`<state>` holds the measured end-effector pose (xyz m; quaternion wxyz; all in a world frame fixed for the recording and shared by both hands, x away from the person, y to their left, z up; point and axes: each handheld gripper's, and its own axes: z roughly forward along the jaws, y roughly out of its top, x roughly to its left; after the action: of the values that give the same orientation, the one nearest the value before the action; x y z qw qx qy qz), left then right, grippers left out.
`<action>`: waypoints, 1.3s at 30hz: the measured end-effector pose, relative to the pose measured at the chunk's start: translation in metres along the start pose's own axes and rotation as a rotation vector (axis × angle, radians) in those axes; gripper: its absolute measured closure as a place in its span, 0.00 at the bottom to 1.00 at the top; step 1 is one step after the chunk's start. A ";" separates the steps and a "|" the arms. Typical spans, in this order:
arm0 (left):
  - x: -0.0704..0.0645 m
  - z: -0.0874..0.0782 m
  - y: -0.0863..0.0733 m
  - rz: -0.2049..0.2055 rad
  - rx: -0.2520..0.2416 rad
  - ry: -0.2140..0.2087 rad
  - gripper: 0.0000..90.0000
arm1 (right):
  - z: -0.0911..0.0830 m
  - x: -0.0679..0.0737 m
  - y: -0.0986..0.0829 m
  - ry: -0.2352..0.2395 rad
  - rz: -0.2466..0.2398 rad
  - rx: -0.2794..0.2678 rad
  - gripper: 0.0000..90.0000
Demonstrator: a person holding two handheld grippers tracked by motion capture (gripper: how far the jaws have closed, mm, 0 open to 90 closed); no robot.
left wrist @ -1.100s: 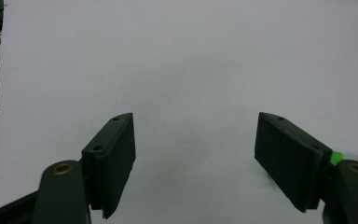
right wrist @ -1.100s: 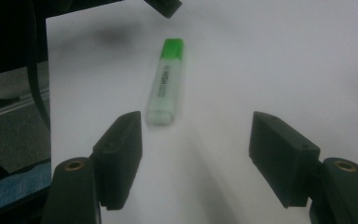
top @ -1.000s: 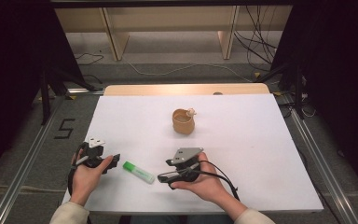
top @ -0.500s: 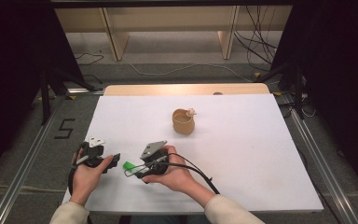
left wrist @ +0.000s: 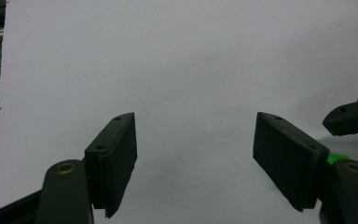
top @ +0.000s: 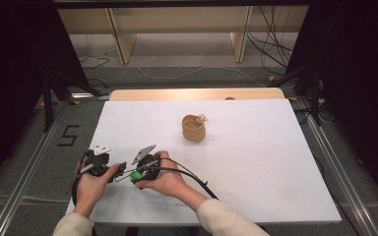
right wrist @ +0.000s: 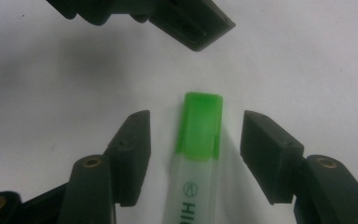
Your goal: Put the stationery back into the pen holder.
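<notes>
a: straddling the green-capped highlighter (right wrist: 196, 154) with the right gripper (right wrist: 195, 140), jaws spread wide, one on each side of the cap, not touching it.
b: lying flat on the white table (top: 256, 162), near the front left edge.
a: holding the left gripper (left wrist: 195, 149) just beside, jaws wide apart, gripping nothing.
b: standing well apart, mid-table: tan cup (top: 193, 128).

The translucent pale plastic highlighter with a glossy green cap (right wrist: 199, 140) lies on the smooth, matt white bench (top: 256, 162). The right gripper (right wrist: 193, 154) has matt black plastic jaws with brass-coloured rivets. The small tan cup (top: 193, 128) looks matt, like wood or clay.
</notes>
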<state>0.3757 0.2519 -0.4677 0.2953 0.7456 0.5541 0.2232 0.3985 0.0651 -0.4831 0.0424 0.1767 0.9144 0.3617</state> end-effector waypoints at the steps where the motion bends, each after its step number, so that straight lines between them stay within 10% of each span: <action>1: 0.000 0.000 0.000 0.000 0.001 0.001 0.34 | 0.002 0.000 0.001 0.000 0.004 0.002 0.49; 39: 0.000 0.003 -0.001 0.003 0.008 0.000 0.34 | 0.016 0.004 0.007 -0.073 0.034 0.048 0.74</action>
<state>0.3769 0.2520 -0.4703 0.2918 0.7475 0.5541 0.2214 0.4005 0.0815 -0.4899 0.0653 0.2062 0.9175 0.3337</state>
